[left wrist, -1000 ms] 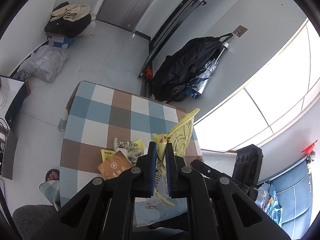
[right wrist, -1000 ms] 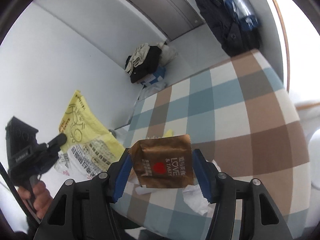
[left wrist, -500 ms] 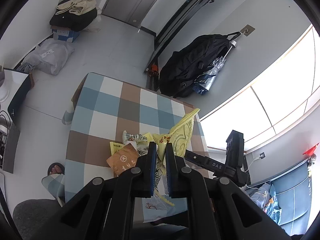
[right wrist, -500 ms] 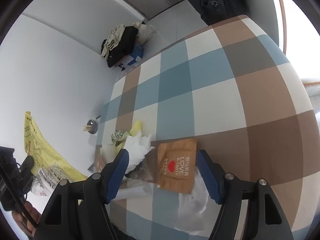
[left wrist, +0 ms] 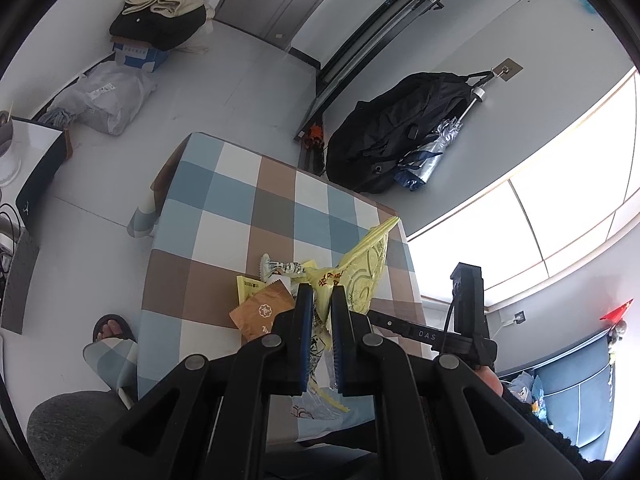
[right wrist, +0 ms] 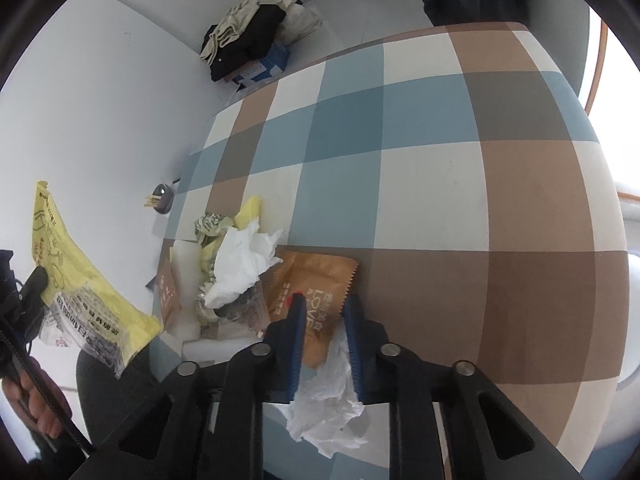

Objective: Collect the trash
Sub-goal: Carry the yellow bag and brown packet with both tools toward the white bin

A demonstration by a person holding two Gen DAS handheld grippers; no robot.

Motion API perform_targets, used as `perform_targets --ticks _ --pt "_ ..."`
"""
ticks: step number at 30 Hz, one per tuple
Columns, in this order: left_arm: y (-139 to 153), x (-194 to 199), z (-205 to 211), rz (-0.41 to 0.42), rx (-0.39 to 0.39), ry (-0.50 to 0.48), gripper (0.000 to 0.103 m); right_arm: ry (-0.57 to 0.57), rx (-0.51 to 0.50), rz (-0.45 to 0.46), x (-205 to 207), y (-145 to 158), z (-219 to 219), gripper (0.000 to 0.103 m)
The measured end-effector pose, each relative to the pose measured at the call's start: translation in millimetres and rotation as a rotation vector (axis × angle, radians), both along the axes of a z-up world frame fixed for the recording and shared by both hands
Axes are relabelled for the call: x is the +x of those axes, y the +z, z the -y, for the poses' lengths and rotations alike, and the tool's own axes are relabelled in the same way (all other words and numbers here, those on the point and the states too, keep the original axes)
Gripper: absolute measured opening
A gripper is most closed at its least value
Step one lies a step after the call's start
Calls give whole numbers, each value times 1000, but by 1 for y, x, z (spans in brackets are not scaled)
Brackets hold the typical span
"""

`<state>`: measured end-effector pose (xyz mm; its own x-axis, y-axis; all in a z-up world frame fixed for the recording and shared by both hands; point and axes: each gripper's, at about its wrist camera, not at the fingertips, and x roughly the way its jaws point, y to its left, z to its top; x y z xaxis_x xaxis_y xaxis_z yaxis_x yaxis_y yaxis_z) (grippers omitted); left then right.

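wrappers (right wrist: pixel 224 280) on table (right wrist: pixel 440 184), bag (right wrist: pixel 80 288) left

Two black plastic grippers, left (left wrist: pixel 319 300) and right (right wrist: pixel 323 304), each with blue pads (right wrist: pixel 298 336) and round silver screws (left wrist: pixel 272 340). "DAS" is printed on the right one. Black knit sleeve (left wrist: pixel 536 428), grey trousers (left wrist: pixel 68 428), dark sandal (left wrist: pixel 113 327).

Lighting: bright, even daylight from the overexposed white window panes (left wrist: pixel 560 216) at right of the left wrist view. Shadows: soft, faint. Distortion: strong fisheye curvature, black vignette at corners. Focus: sharp overall.
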<state>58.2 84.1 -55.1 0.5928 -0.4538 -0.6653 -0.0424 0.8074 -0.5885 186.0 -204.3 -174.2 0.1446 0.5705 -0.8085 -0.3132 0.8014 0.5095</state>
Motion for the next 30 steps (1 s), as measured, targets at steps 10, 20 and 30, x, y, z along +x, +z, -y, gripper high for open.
perform_targets --ticks 10,20,30 --pt "-5 3 -1 -17 -15 -4 5 21 109 70 -8 21 1 0" --pt "8 12 19 1 12 -36 5 -36 186 188 -31 72 34 0" --pt "31 35 78 29 31 -124 5 -143 283 287 -58 126 104 0"
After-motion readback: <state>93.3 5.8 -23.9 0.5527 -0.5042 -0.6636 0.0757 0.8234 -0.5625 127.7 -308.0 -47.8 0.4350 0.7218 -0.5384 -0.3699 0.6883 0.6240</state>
